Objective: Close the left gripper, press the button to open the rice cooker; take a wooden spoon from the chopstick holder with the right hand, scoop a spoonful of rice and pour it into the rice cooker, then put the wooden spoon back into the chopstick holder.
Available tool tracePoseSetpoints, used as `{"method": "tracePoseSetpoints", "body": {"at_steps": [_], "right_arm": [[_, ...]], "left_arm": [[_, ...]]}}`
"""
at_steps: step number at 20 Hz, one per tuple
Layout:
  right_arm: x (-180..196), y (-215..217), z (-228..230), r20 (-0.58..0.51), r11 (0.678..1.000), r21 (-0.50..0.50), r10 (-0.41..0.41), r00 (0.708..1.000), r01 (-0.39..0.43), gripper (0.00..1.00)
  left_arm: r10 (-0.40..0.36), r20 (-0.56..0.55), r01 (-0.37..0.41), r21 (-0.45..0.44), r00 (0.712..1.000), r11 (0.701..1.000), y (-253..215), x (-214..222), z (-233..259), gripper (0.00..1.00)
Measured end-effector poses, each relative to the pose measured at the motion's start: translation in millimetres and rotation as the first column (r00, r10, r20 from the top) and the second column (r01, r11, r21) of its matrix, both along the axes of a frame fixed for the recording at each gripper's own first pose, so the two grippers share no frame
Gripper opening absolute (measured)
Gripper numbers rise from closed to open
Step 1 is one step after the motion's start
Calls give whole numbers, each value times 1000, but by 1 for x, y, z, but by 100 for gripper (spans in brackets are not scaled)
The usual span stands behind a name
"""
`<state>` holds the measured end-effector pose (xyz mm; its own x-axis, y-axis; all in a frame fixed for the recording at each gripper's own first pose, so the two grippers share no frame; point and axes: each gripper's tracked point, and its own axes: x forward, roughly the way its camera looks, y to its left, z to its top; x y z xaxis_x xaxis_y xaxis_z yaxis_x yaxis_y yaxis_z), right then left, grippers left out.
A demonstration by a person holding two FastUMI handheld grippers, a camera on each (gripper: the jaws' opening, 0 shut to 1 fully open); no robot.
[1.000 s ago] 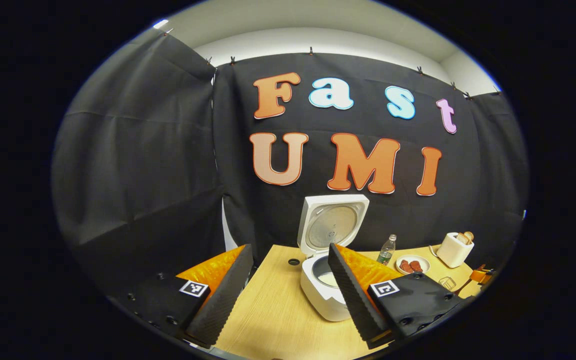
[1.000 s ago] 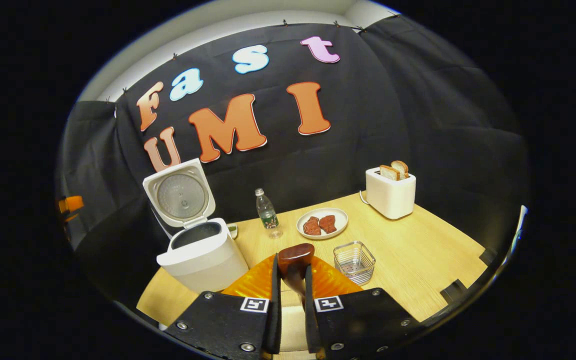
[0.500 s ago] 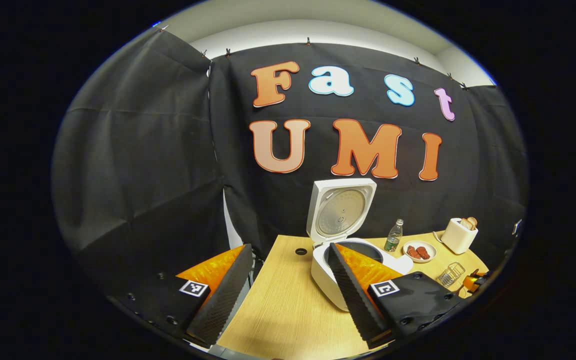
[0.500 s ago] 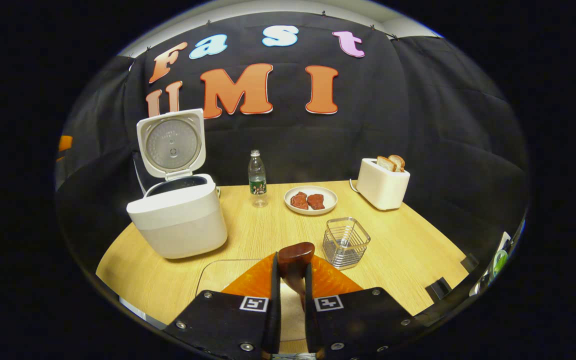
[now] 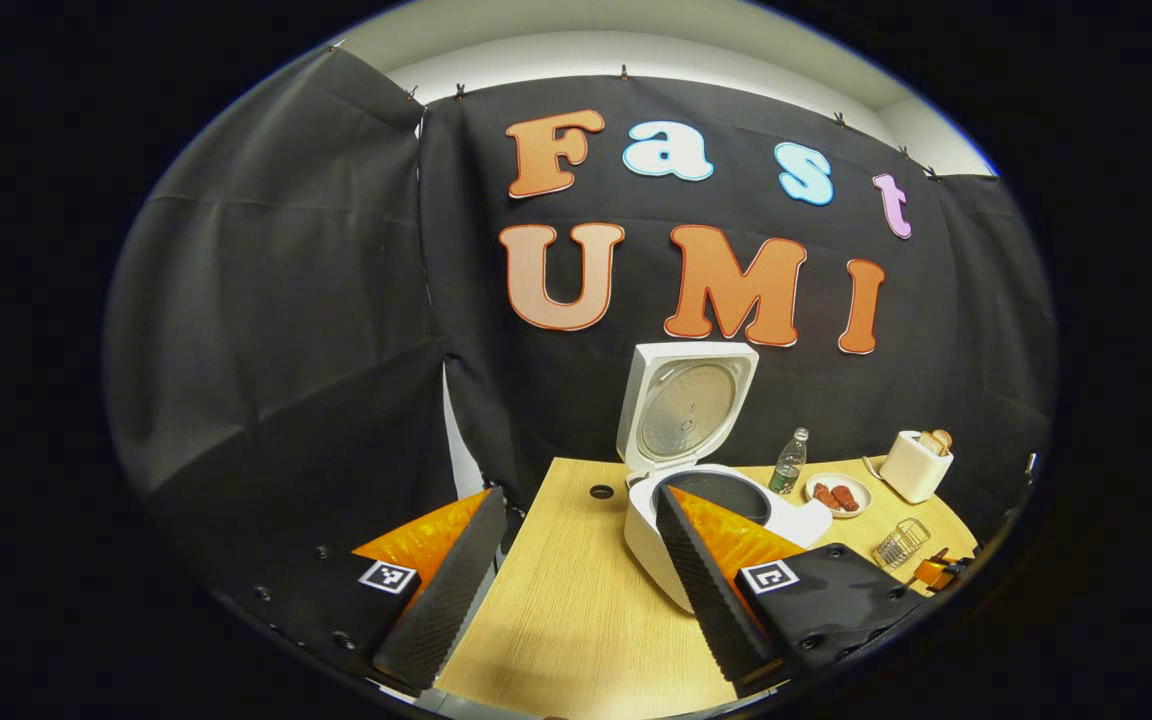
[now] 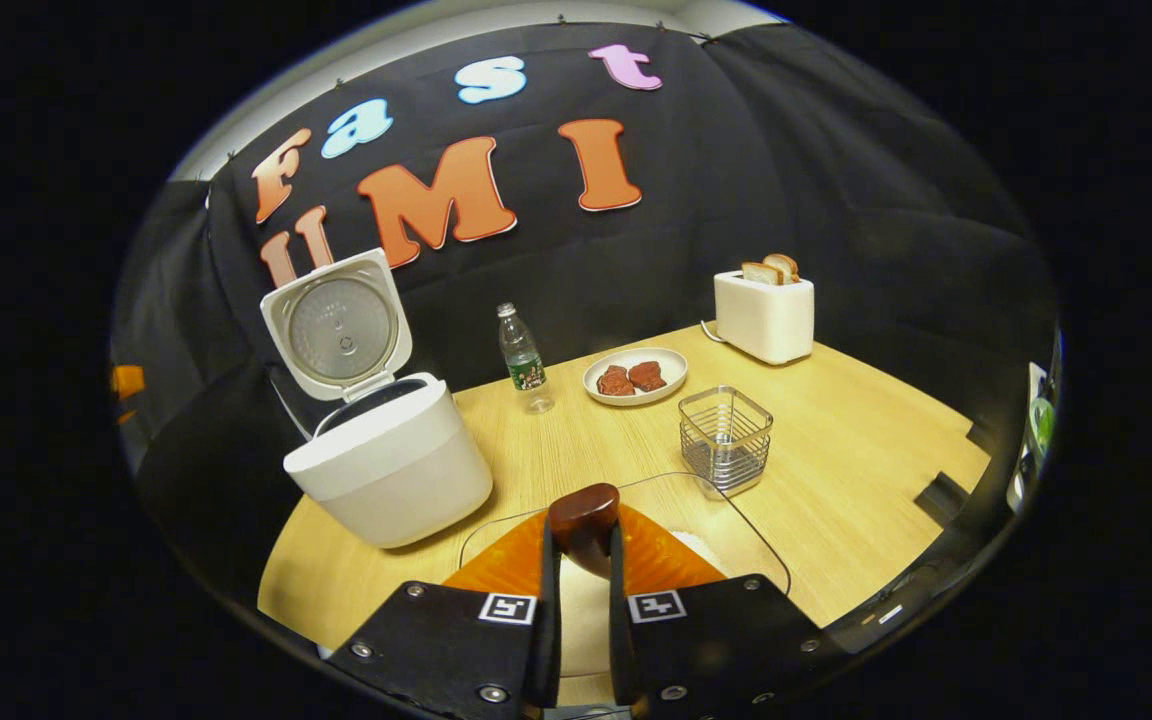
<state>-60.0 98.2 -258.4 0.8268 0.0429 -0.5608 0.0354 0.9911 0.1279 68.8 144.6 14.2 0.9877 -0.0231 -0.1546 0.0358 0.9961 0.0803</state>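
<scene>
Right gripper pinches the wooden spoon by its handle, low over the tabletop's near edge.

Both of its fingers press on the spoon, whose dark rounded end stands up between them, above a clear tray with white rice (the grains are faint through the fisheye). The rice cooker sits toward the left edge with its lid up, and the wire chopstick holder stands just beyond the tray. Left gripper is spread wide, holding nothing, near the left corner facing the cooker. Judging by looks, the spoon is light, stiff and smooth, so it could twist; a firm hold well along the handle should keep a loaded bowl level.
</scene>
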Motion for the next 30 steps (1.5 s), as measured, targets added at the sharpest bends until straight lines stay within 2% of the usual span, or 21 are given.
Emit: {"method": "tracePoseSetpoints", "body": {"at_steps": [3,5,8,11,14,15,16,18,21,26,30], "right_arm": [[4,0,-1,-20,982,175,-70,997,73,19],[6,-6,-4,-37,946,290,-140,989,145,19],[11,-9,-11,-77,848,478,-219,973,229,19],[11,-14,-14,-122,751,600,-254,960,275,19],[14,-16,-20,-166,654,687,-283,944,317,19],[14,-18,-23,-183,620,711,-291,939,331,14],[13,-20,-27,-205,582,733,-304,930,352,19],[9,-25,-31,-238,529,757,-325,916,384,19],[5,-35,-36,-257,506,760,-342,904,408,19],[8,-44,-16,-238,504,769,-345,908,393,19],[14,-49,-1,-242,483,784,-339,909,389,19]], "left_arm": [[4,-12,-4,-4,1000,1000,4,2,-5,100],[4,-19,-4,-2,1000,1000,6,4,-7,100],[3,-28,-3,-2,1000,1000,7,8,-12,100],[-4,-37,4,-8,999,1000,4,11,-15,100],[-9,-39,9,-9,999,1000,2,12,-17,100],[-10,-40,10,-11,999,1000,1,13,-17,100],[-13,-41,12,-16,999,1000,-1,14,-18,100],[-19,-41,18,-19,999,1000,-4,14,-18,100],[-22,-36,21,-12,999,1000,-8,13,-15,100],[-14,-18,14,-18,1000,1000,-11,12,-9,100],[-4,-14,4,-29,1000,1000,-19,11,-7,100]]}}
